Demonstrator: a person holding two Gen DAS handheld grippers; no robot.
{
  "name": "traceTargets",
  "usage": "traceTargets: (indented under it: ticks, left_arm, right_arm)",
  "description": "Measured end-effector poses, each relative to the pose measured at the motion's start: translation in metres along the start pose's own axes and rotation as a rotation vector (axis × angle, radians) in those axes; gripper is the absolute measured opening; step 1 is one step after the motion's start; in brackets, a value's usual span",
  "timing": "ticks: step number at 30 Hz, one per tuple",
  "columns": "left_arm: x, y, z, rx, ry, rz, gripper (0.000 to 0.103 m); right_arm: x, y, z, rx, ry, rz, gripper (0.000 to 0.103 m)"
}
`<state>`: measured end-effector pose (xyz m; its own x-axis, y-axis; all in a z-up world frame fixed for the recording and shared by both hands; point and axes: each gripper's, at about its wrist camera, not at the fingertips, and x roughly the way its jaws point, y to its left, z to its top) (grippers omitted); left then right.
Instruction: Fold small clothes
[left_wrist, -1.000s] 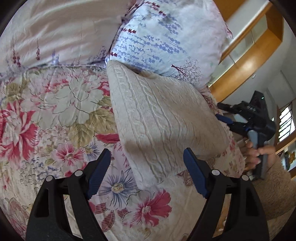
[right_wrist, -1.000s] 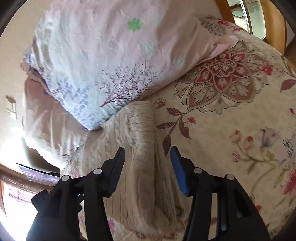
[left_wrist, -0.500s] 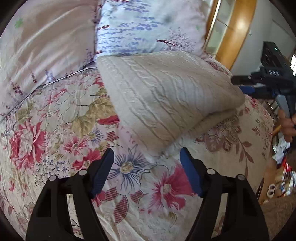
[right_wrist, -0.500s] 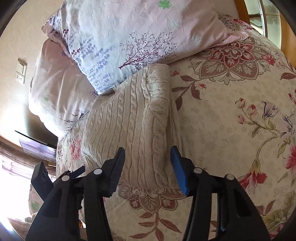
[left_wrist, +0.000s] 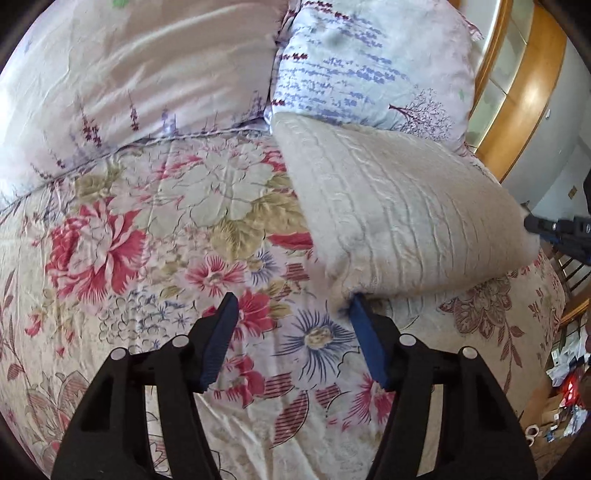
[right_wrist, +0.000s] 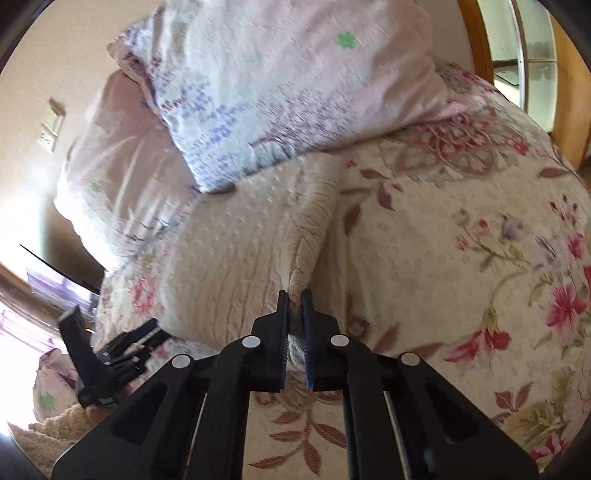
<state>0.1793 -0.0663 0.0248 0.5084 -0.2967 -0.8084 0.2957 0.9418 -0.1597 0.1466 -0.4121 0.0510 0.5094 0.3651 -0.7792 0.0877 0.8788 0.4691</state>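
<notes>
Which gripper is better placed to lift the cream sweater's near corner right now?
Right. The right gripper has just closed on a corner of the cream sweater. The left gripper, jaws narrowing but open, only touches another corner with one tip.

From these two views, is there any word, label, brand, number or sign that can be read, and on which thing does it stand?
No readable text in either view.
Pillow: rows of purple marks like handwriting, but only a blurred print, no words to read.
Knit garment: no label showing.
Floral bedspread: flowers only.
Packages on the floor: too small and blurred to read.
Wall plate: no marking to make out.
</notes>
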Motion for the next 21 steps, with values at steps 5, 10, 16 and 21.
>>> traceTargets:
  ticks: [5, 10, 16, 21]
  left_arm:
    - [0.005, -0.001, -0.004, -0.004, 0.02, -0.008, 0.062]
    - [-0.002, 0.0, -0.007, 0.019, 0.019, -0.053, 0.065]
    - [-0.033, 0.01, 0.002, -0.026, -0.094, -0.141, 0.081]
    - [-0.01, 0.003, 0.03, -0.051, -0.081, -0.134, 0.082]
  right_arm:
    - [0.016, -0.021, -0.005, 0.037, 0.02, -0.161, 0.001]
    - [0.013, -0.035, -0.002, 0.104, 0.026, -0.121, 0.004]
    - [0.002, -0.048, 0.036, 0.249, -0.075, 0.031, 0.065]
    - [0.039, -0.042, 0.072, 0.298, -0.057, 0.103, 0.065]
